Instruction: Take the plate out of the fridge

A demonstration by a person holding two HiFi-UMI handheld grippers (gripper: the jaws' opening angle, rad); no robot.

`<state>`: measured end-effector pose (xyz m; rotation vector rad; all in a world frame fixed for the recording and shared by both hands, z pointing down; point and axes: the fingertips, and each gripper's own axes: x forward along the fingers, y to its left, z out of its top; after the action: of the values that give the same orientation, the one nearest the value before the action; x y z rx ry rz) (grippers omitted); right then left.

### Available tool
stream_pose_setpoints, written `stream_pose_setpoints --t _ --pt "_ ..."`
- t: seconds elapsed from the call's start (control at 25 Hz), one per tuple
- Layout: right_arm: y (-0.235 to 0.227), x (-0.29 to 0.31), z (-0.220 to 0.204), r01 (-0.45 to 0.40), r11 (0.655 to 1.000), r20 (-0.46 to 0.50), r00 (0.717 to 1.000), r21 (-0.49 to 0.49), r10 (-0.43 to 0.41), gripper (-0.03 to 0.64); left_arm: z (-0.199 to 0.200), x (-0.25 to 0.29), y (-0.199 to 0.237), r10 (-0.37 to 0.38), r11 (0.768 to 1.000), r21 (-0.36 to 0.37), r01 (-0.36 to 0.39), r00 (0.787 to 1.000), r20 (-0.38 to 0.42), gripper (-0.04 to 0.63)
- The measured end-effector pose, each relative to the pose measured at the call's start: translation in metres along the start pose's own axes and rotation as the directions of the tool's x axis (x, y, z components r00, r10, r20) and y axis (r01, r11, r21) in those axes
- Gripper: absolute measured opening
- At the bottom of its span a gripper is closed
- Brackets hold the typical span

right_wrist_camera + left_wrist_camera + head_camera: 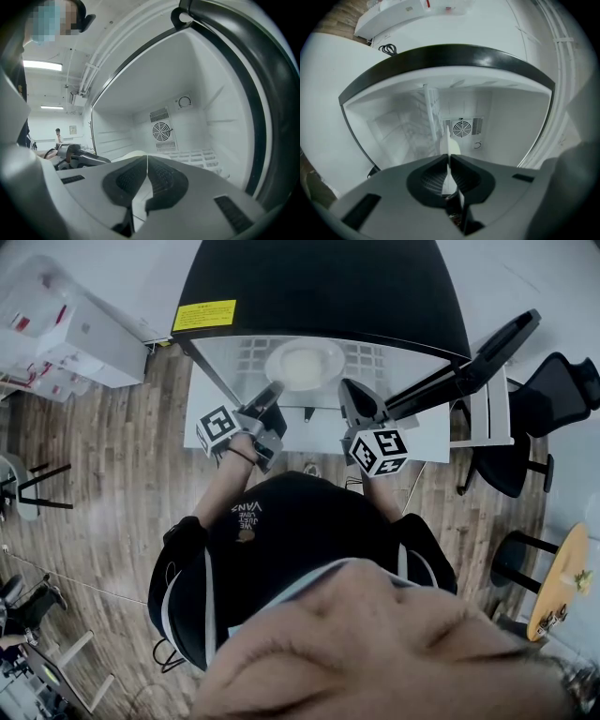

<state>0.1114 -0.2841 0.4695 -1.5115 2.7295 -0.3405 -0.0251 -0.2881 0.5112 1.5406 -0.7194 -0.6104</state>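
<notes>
In the head view a white plate [305,362] lies on the wire shelf inside the open fridge [319,287]. My left gripper [274,390] reaches in at the plate's near left rim. In the left gripper view the gripper is rolled sideways, and the plate [451,146] shows edge-on as a thin white strip pinched between the nearly closed jaws of my left gripper [449,159]. My right gripper [345,388] is just right of the plate's near edge. In the right gripper view my right gripper [146,159] is shut and holds nothing, with the plate's rim [133,154] just beyond its tips.
The black fridge door [469,367] stands open to the right. A fan grille [161,131] is on the fridge's back wall and a wire shelf [197,157] runs along the floor side. A black office chair [525,446] and a round wooden table [558,582] are at the right.
</notes>
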Motion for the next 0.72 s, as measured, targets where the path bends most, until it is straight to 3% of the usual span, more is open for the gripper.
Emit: stream_pose_setpoints --t 0.52,0.64,0.72 --pt "-0.005 0.005 -0.008 0.032 0.990 0.003 0.999 0.138 -0.032 0.019 -0.003 -0.008 0.006 0.000 1.000 -0.013 0.000 1.000 -0.017 0.034" --pt "-0.003 0.008 -0.013 0.034 0.986 -0.014 0.999 0.161 -0.032 0.103 -0.003 -0.009 0.005 -0.004 1.000 -0.017 0.003 1.000 -0.021 0.034" --pt "-0.003 0.009 -0.015 0.032 0.982 -0.016 0.999 0.186 -0.030 0.109 -0.004 -0.010 0.005 -0.004 1.000 -0.019 0.003 1.000 -0.022 0.034"
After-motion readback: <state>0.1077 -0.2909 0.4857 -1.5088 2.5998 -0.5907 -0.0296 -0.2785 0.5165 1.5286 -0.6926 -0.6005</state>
